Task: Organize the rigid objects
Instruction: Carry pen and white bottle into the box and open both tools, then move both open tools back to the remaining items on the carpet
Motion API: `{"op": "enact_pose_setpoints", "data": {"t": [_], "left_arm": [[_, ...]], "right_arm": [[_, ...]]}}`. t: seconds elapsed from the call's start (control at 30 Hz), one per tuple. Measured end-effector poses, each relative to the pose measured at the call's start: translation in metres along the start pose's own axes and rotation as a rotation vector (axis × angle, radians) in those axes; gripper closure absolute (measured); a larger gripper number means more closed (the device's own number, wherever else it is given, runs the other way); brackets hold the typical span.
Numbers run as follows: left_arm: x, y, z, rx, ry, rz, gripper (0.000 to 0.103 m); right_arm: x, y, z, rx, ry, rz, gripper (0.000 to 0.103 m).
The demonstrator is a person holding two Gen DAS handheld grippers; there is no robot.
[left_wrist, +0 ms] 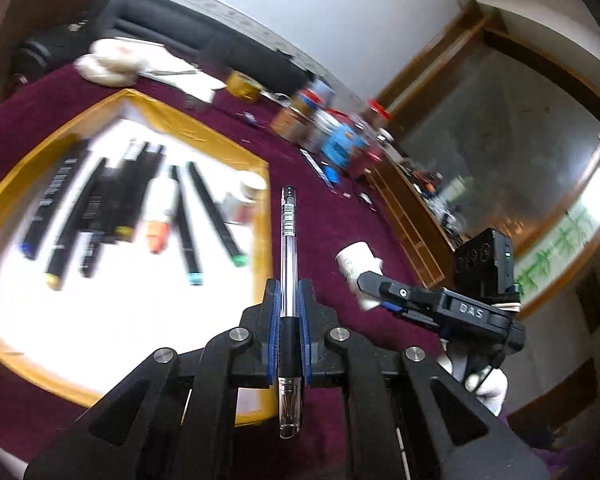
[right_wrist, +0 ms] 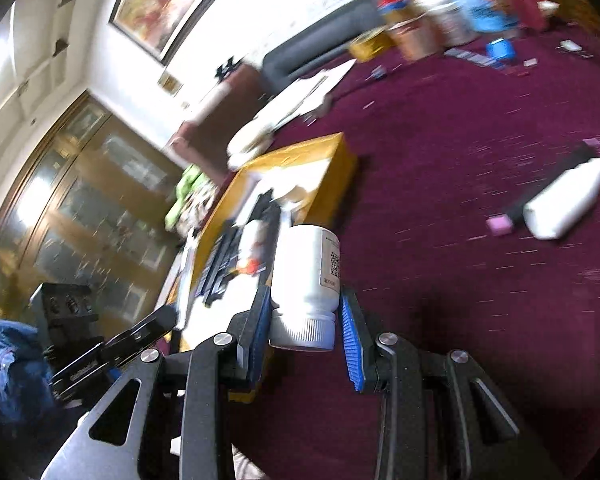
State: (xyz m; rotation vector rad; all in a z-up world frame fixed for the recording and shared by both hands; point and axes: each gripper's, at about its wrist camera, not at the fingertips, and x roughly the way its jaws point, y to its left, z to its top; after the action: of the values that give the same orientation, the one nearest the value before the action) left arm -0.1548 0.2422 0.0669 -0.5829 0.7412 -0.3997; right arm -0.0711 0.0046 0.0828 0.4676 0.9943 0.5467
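My left gripper is shut on a clear ballpoint pen with a black grip, held above the maroon tablecloth just right of a yellow-rimmed box. The box holds several dark markers on its white floor. My right gripper is shut on a white pill bottle, cap toward the camera, near the box's corner. The right gripper with its bottle also shows in the left wrist view. The left gripper shows at the lower left of the right wrist view.
A white bottle and a black marker with pink cap lie on the maroon cloth at right. Jars, cans and a blue packet crowd the table's far side, with a tape roll and papers. A dark sofa lies beyond.
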Motion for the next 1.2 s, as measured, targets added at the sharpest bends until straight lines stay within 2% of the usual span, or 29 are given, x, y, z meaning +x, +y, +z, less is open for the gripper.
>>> {"op": "enact_pose_setpoints", "data": {"t": [0.1, 0.2, 0.3, 0.4, 0.5, 0.53, 0.6, 0.67, 0.73, 0.77, 0.9, 1.07, 1.2], "left_arm": [[0.001, 0.022, 0.0, -0.05, 0.011, 0.046, 0.097], [0.009, 0.042, 0.001, -0.082, 0.03, 0.107, 0.096], [0.014, 0.053, -0.001, -0.104, 0.043, 0.132, 0.096], [0.018, 0.054, -0.002, -0.103, 0.034, 0.15, 0.096], [0.017, 0.055, -0.001, -0.123, 0.028, 0.157, 0.092], [0.014, 0.055, -0.002, -0.128, 0.024, 0.164, 0.088], [0.006, 0.05, -0.002, -0.139, 0.013, 0.195, 0.079], [-0.004, 0.044, -0.003, -0.132, 0.002, 0.217, 0.064], [-0.013, 0.03, -0.003, -0.108, -0.016, 0.258, 0.054], [-0.016, 0.025, -0.003, -0.099, -0.023, 0.273, 0.048], [-0.02, 0.002, -0.005, -0.059, -0.058, 0.298, 0.047], [-0.003, -0.028, -0.01, -0.006, -0.015, 0.297, 0.047], [0.012, -0.051, -0.015, 0.042, 0.025, 0.289, 0.047]], "right_arm": [[0.033, 0.023, -0.006, -0.018, 0.07, 0.037, 0.073], [0.065, 0.045, -0.013, -0.059, 0.124, 0.034, 0.073], [0.091, 0.065, -0.018, -0.122, 0.151, -0.007, 0.073], [0.104, 0.083, -0.017, -0.205, 0.125, -0.078, 0.073], [0.121, 0.089, -0.02, -0.236, 0.157, -0.11, 0.073], [0.124, 0.091, -0.023, -0.253, 0.151, -0.124, 0.072], [0.118, 0.098, -0.028, -0.302, 0.126, -0.141, 0.071], [0.105, 0.101, -0.033, -0.354, 0.071, -0.123, 0.065], [0.087, 0.094, -0.038, -0.347, -0.008, -0.103, 0.056], [0.08, 0.09, -0.04, -0.323, -0.035, -0.08, 0.055], [0.067, 0.07, -0.04, -0.215, -0.087, 0.001, 0.055], [0.048, 0.055, -0.044, -0.214, -0.132, -0.019, 0.055], [0.031, 0.029, -0.044, -0.163, -0.161, -0.031, 0.054]]}}
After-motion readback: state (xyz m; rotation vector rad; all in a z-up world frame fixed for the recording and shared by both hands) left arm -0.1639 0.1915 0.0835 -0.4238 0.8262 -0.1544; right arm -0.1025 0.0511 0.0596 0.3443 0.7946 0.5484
